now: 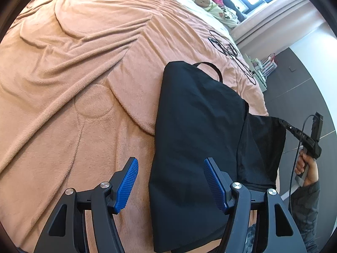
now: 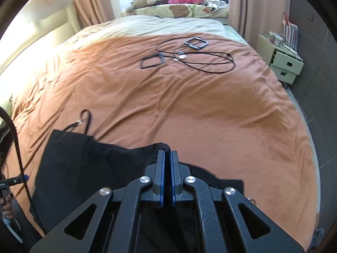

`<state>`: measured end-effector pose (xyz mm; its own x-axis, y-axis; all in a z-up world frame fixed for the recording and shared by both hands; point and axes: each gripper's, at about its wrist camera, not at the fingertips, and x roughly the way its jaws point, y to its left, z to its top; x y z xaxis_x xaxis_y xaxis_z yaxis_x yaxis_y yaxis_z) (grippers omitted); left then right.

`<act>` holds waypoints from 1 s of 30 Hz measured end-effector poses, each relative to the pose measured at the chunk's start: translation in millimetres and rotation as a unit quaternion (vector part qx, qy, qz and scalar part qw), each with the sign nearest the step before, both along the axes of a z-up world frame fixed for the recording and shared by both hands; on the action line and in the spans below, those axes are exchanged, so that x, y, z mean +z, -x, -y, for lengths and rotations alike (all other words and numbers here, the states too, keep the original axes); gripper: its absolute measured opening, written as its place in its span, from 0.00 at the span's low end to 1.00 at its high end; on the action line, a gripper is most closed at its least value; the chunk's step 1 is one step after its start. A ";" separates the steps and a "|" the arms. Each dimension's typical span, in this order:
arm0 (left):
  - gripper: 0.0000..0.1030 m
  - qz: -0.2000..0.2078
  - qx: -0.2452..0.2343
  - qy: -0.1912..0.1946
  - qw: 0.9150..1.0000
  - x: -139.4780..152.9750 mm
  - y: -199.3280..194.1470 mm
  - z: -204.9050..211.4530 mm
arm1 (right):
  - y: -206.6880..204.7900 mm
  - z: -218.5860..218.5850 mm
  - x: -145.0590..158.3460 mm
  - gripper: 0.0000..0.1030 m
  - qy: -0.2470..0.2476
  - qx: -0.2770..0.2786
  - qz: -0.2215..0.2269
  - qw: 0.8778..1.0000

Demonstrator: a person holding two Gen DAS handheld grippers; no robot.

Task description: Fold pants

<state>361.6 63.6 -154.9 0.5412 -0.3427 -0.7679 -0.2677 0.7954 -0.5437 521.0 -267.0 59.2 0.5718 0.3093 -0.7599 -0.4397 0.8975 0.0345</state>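
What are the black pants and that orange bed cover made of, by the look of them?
Pants: thin, smooth, matte black woven fabric, maybe synthetic; it hangs limp from the shut right gripper. Bed cover: soft fleece or plush, likely; fuzzy nap, rounded wrinkles.

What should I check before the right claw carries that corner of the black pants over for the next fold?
1. Right claw shut on pants corner: ok, black fabric sits pinched between its pads.
2. Left claw clear of the fabric: ok, open and holding nothing, hovering above the pants' edge.
3. Rest of pants lying flat on the orange blanket: ok, the main panel looks smooth.
4. Landing area free: ok, the cables and frames lie far up the bed.
5. Drawstring loop tucked in: not ok, it sticks out onto the blanket.
6. Layers gripped: cannot tell.
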 end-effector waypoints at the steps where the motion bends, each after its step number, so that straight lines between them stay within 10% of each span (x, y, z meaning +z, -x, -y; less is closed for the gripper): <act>1: 0.65 -0.001 -0.001 0.000 1.000 -0.6 -1.3 0.4 | -2.6 0.6 -2.9 0.02 0.005 -0.002 -0.001 1.000; 6: 0.65 -0.004 -0.004 -0.003 1.000 -2.3 -6.5 2.6 | -16.7 14.3 -16.8 0.11 -0.004 -0.033 -0.033 0.999; 8: 0.65 -0.006 -0.006 -0.002 1.000 -4.0 -8.2 4.2 | -14.4 25.0 -21.9 0.48 -0.031 -0.036 -0.047 0.998; 10: 0.65 -0.007 -0.008 0.000 1.000 -5.8 -9.1 6.0 | -8.4 34.1 -22.0 0.62 -0.041 -0.041 -0.044 0.997; 30: 0.65 -0.011 -0.011 0.009 1.000 -11.2 -7.2 9.0 | 95.6 10.0 -48.0 0.62 -0.031 0.070 -0.059 0.995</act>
<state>368.8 54.6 -166.1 0.5160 -0.3685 -0.7733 -0.2623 0.7914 -0.5522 425.4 -277.0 11.1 0.4275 0.4289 -0.7958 -0.5501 0.8220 0.1475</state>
